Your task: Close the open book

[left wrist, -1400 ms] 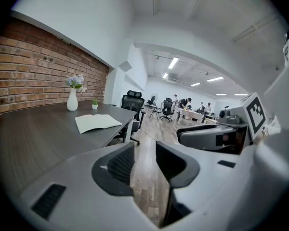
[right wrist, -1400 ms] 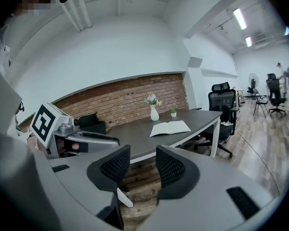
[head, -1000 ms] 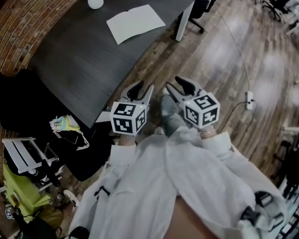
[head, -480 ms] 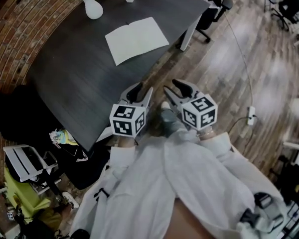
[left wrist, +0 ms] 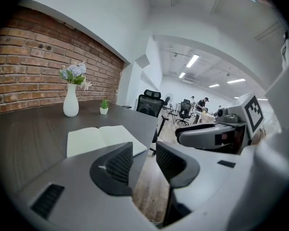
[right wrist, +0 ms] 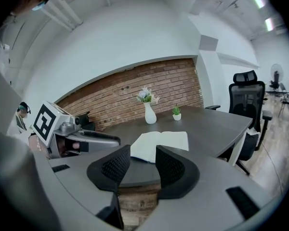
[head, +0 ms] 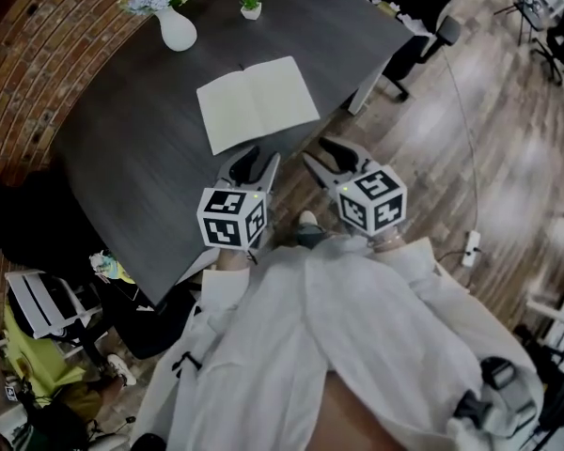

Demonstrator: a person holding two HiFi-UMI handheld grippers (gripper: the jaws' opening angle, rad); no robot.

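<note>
White pages up, the open book [head: 257,103] lies flat on the dark table [head: 141,158], towards its right edge, so none of the closing is done yet. Left gripper [head: 254,164] and right gripper [head: 327,161] hover at the table's near edge, short of the book, each with jaws apart and empty. Its cover lies hidden underneath, and whether the pages carry print is too small to tell

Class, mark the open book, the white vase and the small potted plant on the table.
open book [head: 256,101], head view, on the centre fold.
white vase [head: 177,33], head view, on its round body.
potted plant [head: 251,11], head view, on its pot.
</note>
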